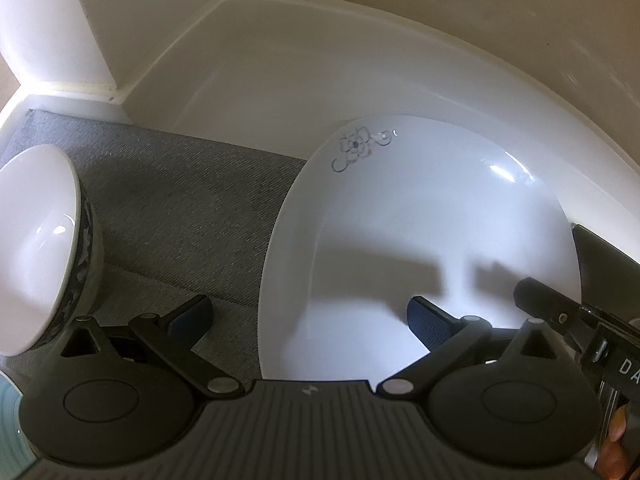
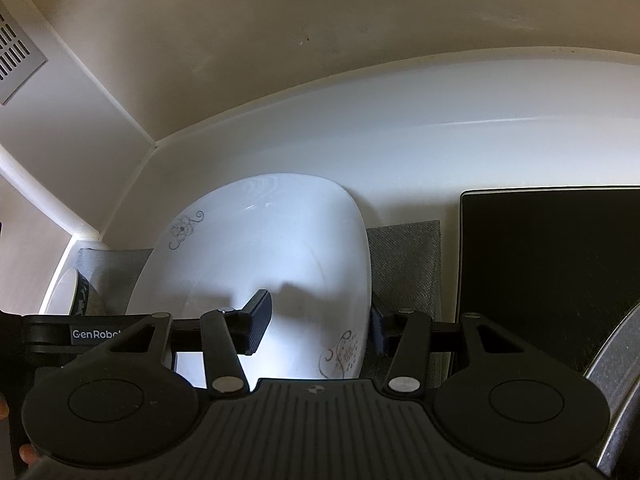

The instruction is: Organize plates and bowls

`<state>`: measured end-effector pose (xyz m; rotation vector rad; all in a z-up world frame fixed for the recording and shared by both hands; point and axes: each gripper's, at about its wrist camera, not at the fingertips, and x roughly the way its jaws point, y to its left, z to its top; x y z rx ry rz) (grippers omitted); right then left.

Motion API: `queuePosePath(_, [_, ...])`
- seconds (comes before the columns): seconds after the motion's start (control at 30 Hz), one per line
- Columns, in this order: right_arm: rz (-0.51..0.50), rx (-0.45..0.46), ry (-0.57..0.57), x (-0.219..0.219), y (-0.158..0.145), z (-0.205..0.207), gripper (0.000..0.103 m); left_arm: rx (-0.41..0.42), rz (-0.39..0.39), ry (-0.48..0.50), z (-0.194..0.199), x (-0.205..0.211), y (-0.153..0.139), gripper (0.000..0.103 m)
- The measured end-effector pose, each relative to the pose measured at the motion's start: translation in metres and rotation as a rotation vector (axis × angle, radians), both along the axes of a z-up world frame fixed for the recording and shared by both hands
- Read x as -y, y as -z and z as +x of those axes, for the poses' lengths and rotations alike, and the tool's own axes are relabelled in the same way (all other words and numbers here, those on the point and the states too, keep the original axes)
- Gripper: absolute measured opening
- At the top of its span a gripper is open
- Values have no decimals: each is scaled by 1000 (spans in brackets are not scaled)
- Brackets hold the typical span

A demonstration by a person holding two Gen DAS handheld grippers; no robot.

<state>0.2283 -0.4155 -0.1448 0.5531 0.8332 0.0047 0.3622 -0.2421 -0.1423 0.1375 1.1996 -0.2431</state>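
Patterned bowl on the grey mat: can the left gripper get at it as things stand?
Probably yes. The left gripper stands open and empty, straddling the floral plate's near left rim. The patterned bowl sits just left of it on the grey mat, with only bare mat between.

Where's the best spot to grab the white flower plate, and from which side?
Probably the thin rim of the white flower plate on the side nearest the right gripper. The plate lies flat on the grey mat, so come in low from that side, one of the fingers above the rim and one under it.
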Motion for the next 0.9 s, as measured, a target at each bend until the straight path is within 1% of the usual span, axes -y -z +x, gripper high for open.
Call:
queuePosePath(0.23, [-1, 2, -1, 0, 0, 0, 53, -1, 0, 0, -3, 0, -1, 103])
queuePosePath(0.27, [0, 2, 0, 0, 0, 0, 53, -5, -1, 8, -2, -5, -7, 103])
queuePosePath(0.33, [1, 3, 3, 0, 0, -1, 53, -25, -24, 37, 0, -3, -7, 103])
queuePosePath(0.37, [0, 4, 5, 0, 0, -1, 53, -34, -46, 48, 0, -4, -9, 100])
queuePosePath(0.4, [-2, 4, 8, -1, 0, -1, 53, -39, -69, 58, -1, -4, -12, 92])
queuePosePath(0.47, [-4, 7, 11, -2, -1, -1, 54, -40, -91, 70, -1, -3, -18, 82])
queuePosePath(0.53, [-14, 12, 10, -3, -1, -1, 56, -40, -86, 35, 1, -7, -20, 70])
queuePosePath(0.57, [-25, 15, 6, -4, -1, 0, 56, -37, -81, 10, 2, -9, -22, 60])
queuePosePath(0.6, [-38, 17, 4, -5, -1, 0, 54, -39, -77, -8, 3, -11, -23, 54])
queuePosePath(0.63, [-60, 15, 5, -7, -2, 0, 47, -40, -75, -13, 4, -13, -23, 52])
queuePosePath(0.67, [-89, 9, 10, -9, -2, 1, 34, -38, -77, -10, 4, -15, -24, 49])
queuePosePath(0.7, [-113, 0, 29, -9, -3, 1, 29, -41, -82, -10, 4, -18, -23, 46])
queuePosePath(0.8, [-98, -6, 35, -3, -4, 2, 27, -44, -103, -8, 3, -24, -28, 40])
queuePosePath(0.9, [-116, -7, 22, -4, -9, 3, 27, -25, -104, -1, 0, -26, -34, 40])
